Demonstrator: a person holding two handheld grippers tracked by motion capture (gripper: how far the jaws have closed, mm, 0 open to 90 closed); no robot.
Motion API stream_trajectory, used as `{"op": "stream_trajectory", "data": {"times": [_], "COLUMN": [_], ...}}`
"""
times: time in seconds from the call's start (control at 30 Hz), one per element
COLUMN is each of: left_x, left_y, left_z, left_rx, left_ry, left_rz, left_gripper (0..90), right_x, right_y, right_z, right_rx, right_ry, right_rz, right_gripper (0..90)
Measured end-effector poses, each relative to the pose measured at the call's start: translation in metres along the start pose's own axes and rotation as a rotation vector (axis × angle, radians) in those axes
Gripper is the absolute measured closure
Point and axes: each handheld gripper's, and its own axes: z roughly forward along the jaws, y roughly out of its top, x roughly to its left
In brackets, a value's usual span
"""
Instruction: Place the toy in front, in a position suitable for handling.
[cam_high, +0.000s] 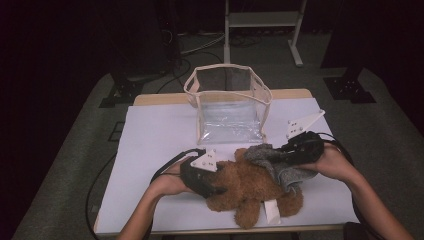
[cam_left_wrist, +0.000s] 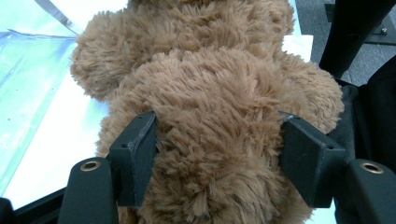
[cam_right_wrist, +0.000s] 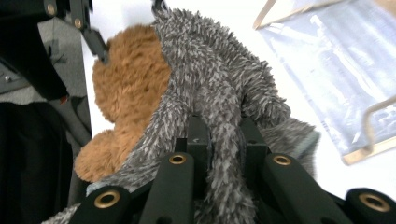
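Observation:
A brown teddy bear (cam_high: 248, 192) lies on the white table (cam_high: 155, 135) near its front edge. My left gripper (cam_high: 216, 190) comes from the left and is shut on the bear's body. In the left gripper view both black pads (cam_left_wrist: 135, 156) sink into the fur (cam_left_wrist: 219, 93) on either side. A grey fuzzy cloth (cam_high: 275, 161) drapes over the bear's right side. My right gripper (cam_high: 286, 151) is shut on a fold of it. In the right gripper view the grey cloth (cam_right_wrist: 210, 70) runs up from between the closed jaws (cam_right_wrist: 222, 135), with the bear (cam_right_wrist: 130, 79) behind it.
A clear plastic bag with a cream trim (cam_high: 230, 107) stands open-topped at the back middle of the table, also seen as the bag (cam_right_wrist: 336, 60) at the right. A white tag (cam_high: 271, 212) sticks out by the bear's legs. Cables trail off the table's left side.

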Motion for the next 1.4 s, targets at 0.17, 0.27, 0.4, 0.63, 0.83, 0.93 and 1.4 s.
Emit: {"op": "stream_trajectory", "data": {"times": [0.17,0.27,0.4,0.63,0.83,0.93,1.4], "left_x": [0.002,0.002,0.002,0.000,-0.001,0.000,0.005], "left_y": [-0.002,-0.002,0.002,0.005,0.002,0.001,0.003], "left_z": [-0.005,-0.009,-0.009,0.002,0.001,0.000,-0.013], "left_rx": [0.014,0.018,-0.010,0.019,0.023,0.025,0.003], "left_ry": [0.003,0.005,0.004,-0.010,-0.014,-0.014,-0.007], "left_rz": [-0.014,-0.019,-0.015,-0.008,-0.006,-0.005,-0.019], "left_gripper": [31.9,31.3,29.9,33.1,34.0,34.0,30.9], "right_x": [0.006,0.011,0.013,0.009,-0.001,-0.006,-0.007], "right_y": [-0.002,-0.002,-0.001,0.002,-0.005,-0.014,-0.029], "right_z": [0.016,0.025,0.032,0.025,-0.007,-0.022,-0.006], "right_rx": [0.011,0.027,0.031,0.009,-0.008,-0.019,-0.078], "right_ry": [0.038,0.050,0.060,0.047,-0.028,-0.055,0.026], "right_rz": [-0.008,-0.021,-0.027,-0.030,0.004,0.037,0.082], "right_gripper": [78.7,78.8,78.9,78.6,78.5,78.5,78.7]}}
